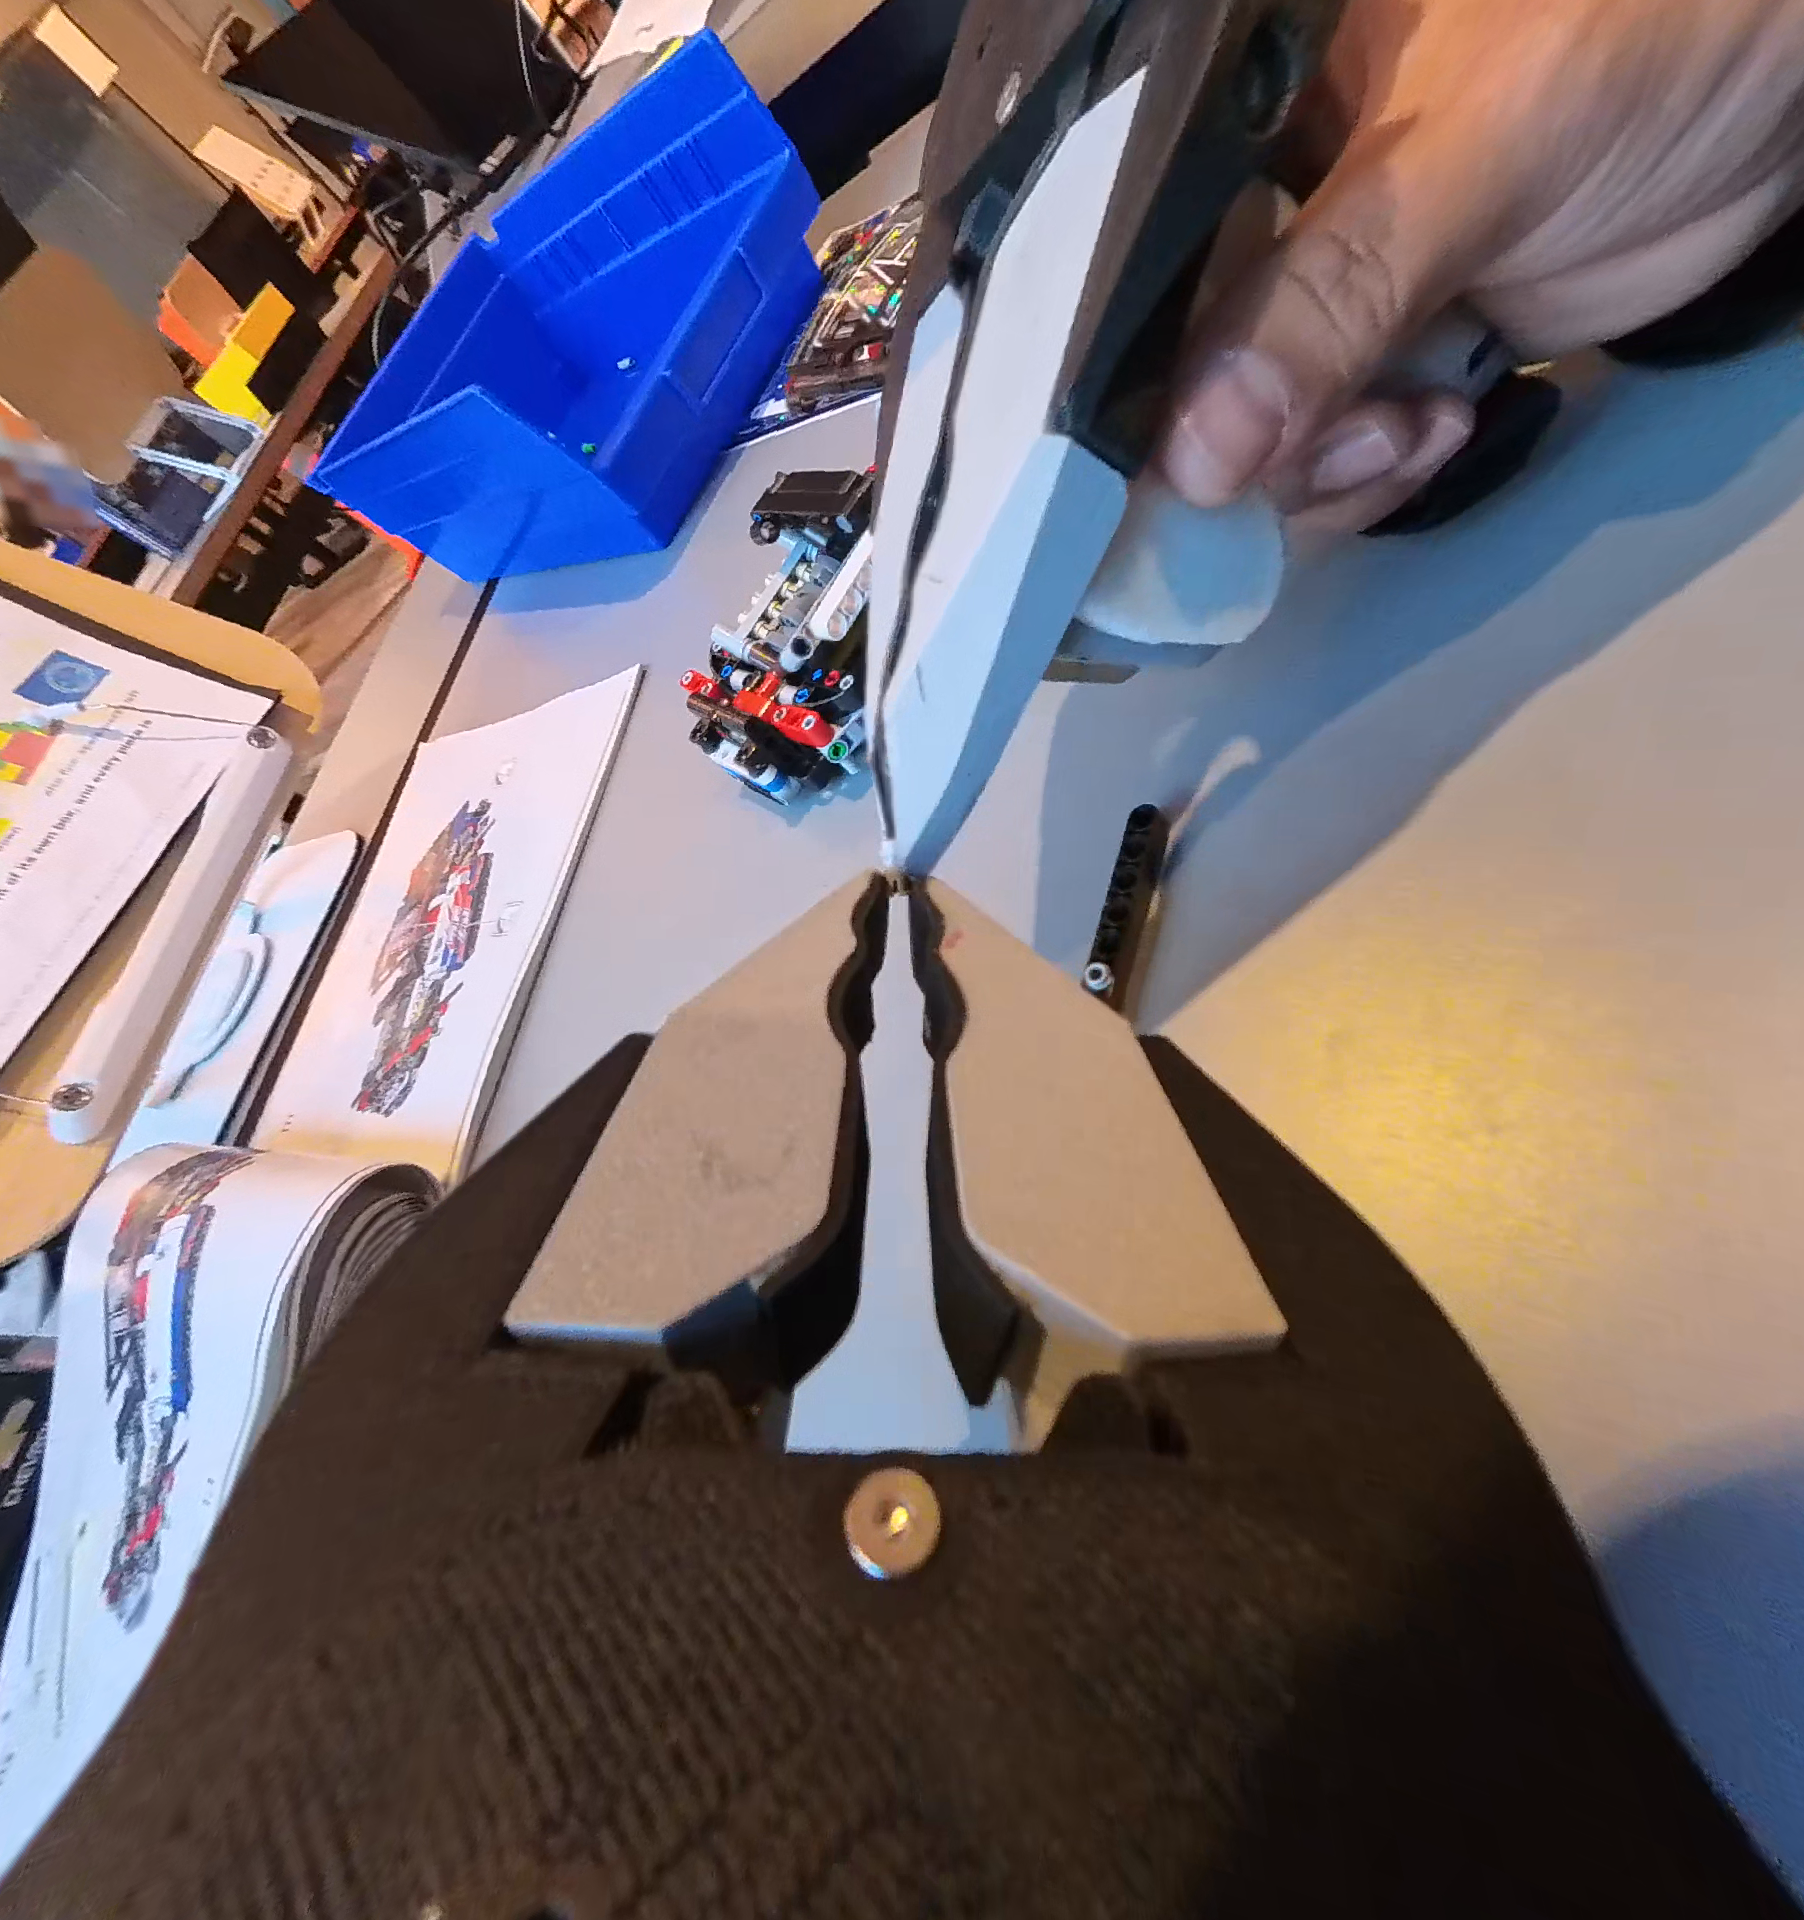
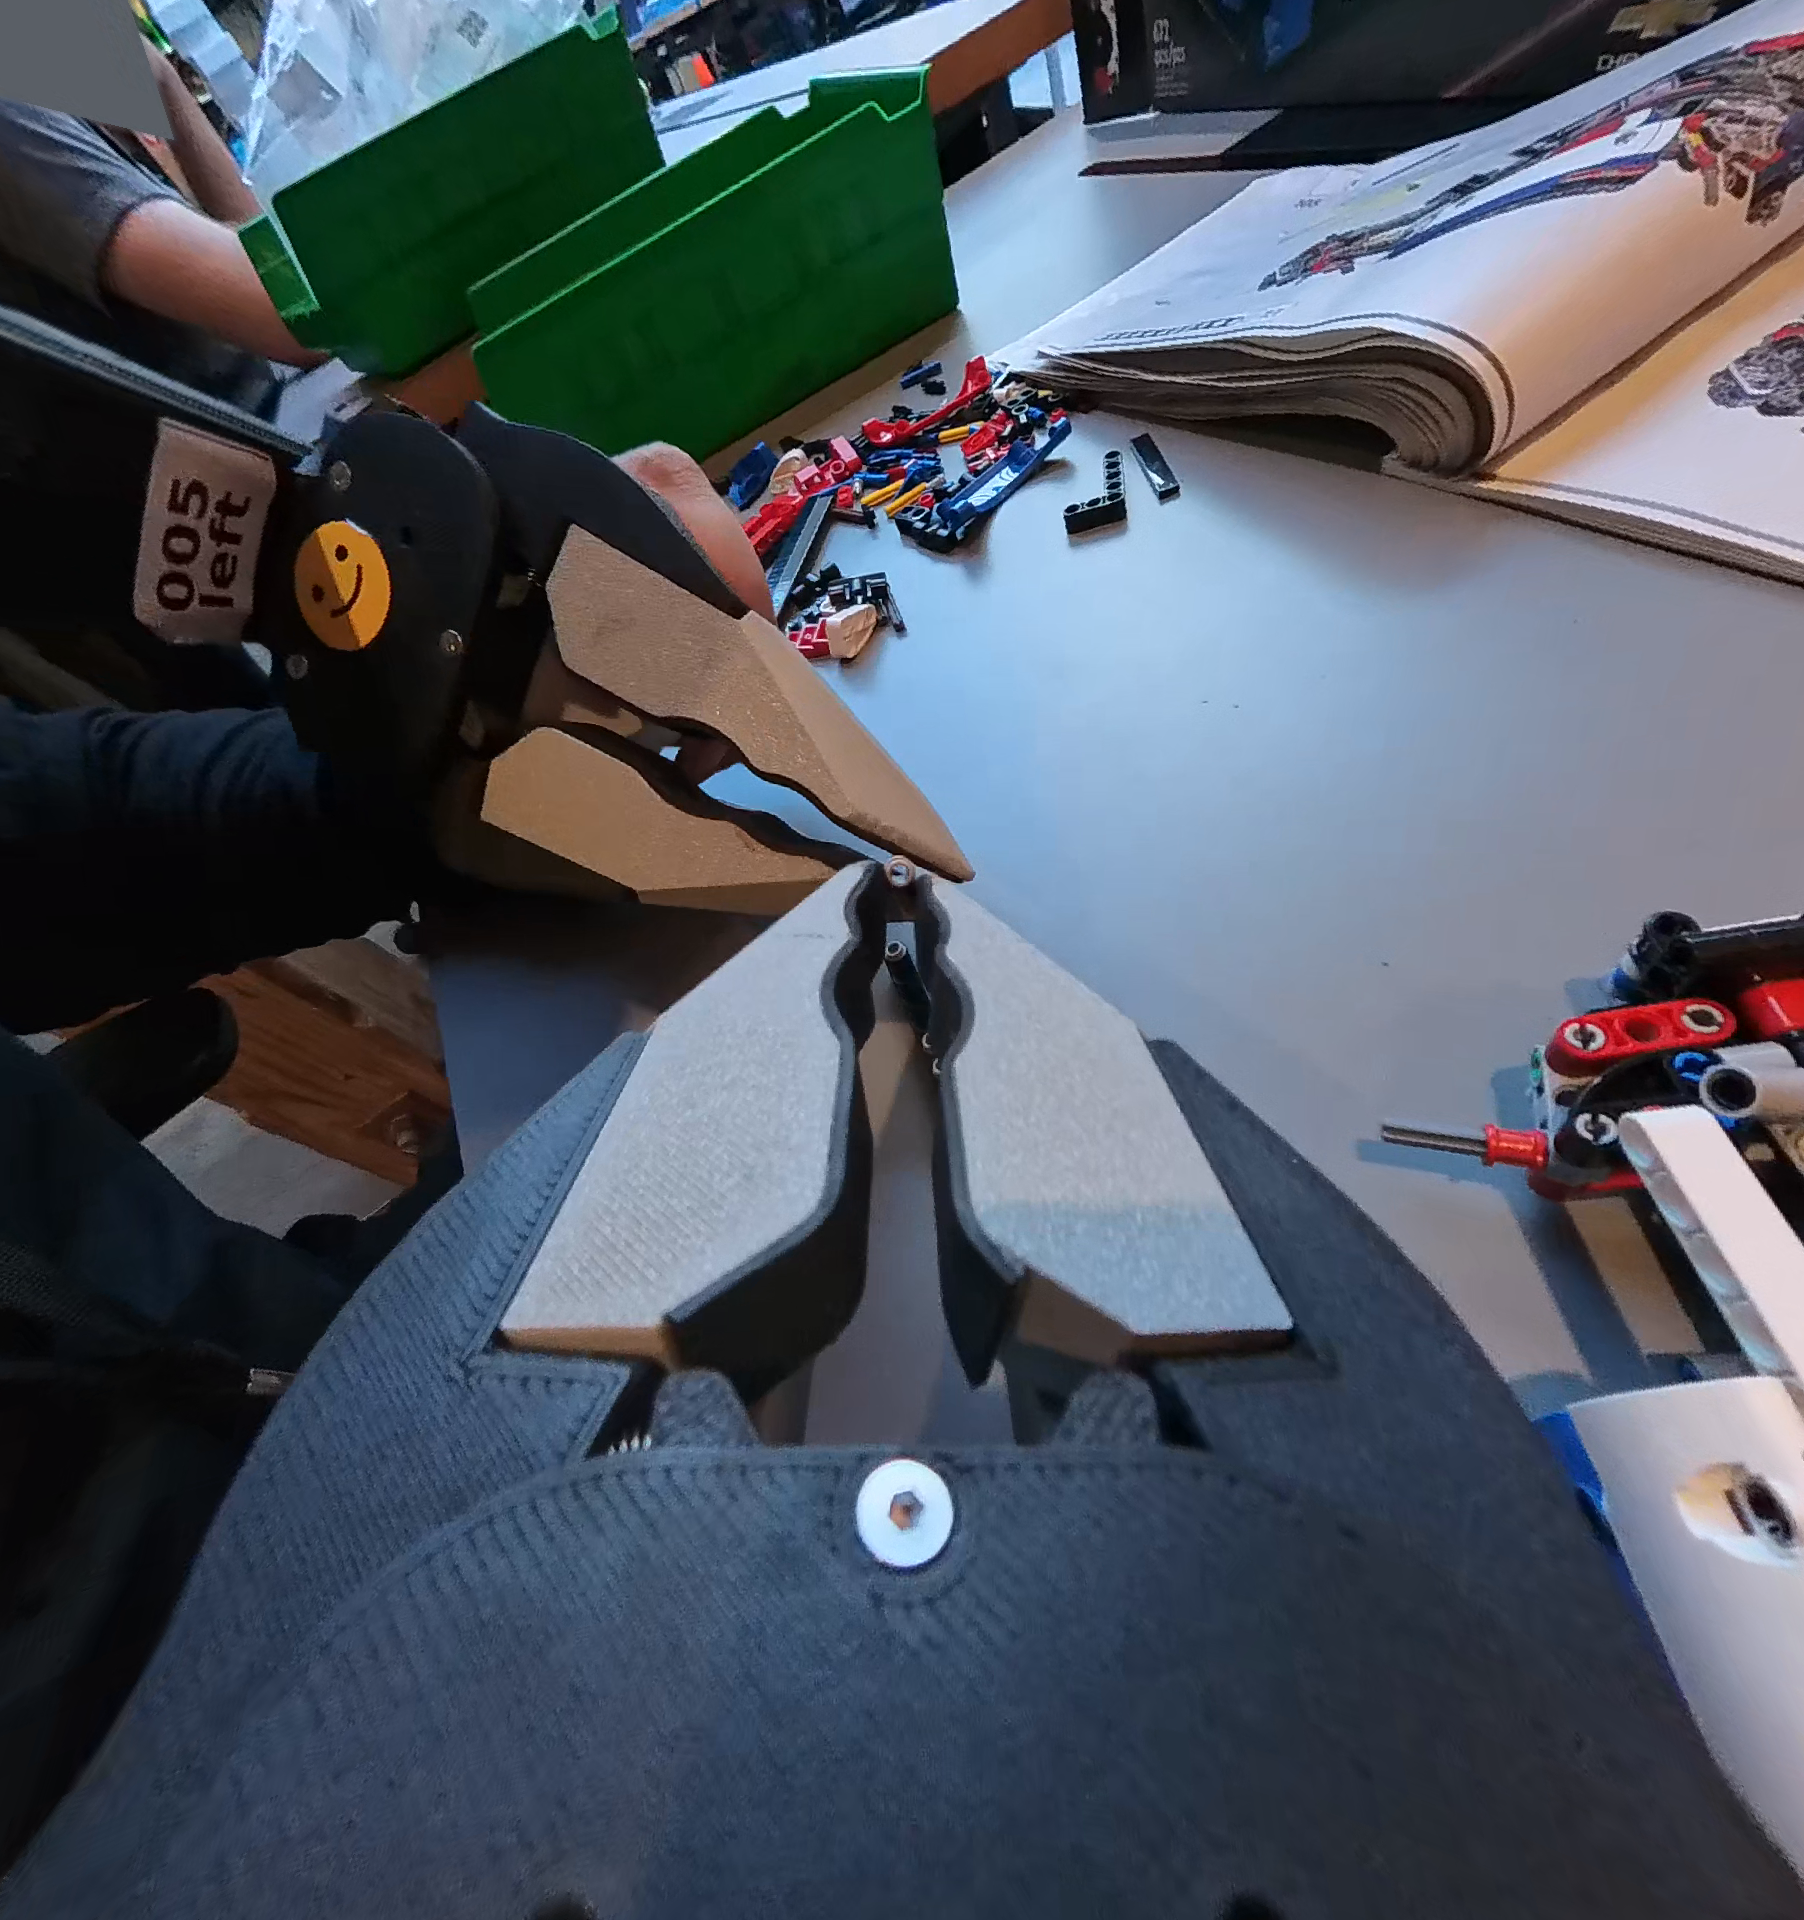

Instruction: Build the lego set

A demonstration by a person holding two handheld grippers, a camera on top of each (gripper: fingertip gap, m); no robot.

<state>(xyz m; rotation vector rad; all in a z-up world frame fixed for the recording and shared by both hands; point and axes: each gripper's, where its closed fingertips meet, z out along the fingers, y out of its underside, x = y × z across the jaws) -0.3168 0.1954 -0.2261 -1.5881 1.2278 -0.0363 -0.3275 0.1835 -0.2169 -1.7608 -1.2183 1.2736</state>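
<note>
- The left tongs [image 1: 893,883] are drawn in narrow, their tips pinching a tiny pale pin [image 2: 896,871]; in the left wrist view it shows only as a speck at the tips.
- The right tongs [image 2: 903,883] are also narrow, and their tips meet the left tongs' tips at that same pin. Which pair actually bears it I cannot tell.
- The left wrist view shows the right tongs [image 1: 893,831] coming down from above, with a bare hand [image 1: 1449,260] on the handle.
- The right wrist view shows the left tongs [image 2: 939,868] entering from the left, with a round yellow sticker [image 2: 342,587] on the black body.
- A black beam with holes [image 1: 1126,904] lies on the grey worktop [image 1: 1500,1143] just beyond the tips; in the right wrist view it shows only through the gap between the right tongs.
- The half-built lego car [image 1: 789,644] stands on the worktop beyond the tongs; the right wrist view sees it [image 2: 1708,1091] at the right edge, near a white part [image 2: 1771,1558].
- Only the left wrist view shows the blue bin [image 1: 586,343].
- Only the right wrist view shows two green bins [image 2: 711,281] and a heap of loose pieces [image 2: 908,468] in front of them.
- An open instruction book [image 1: 462,914] lies at the left; the right wrist view sees it [image 2: 1449,301] at the far right.
</note>
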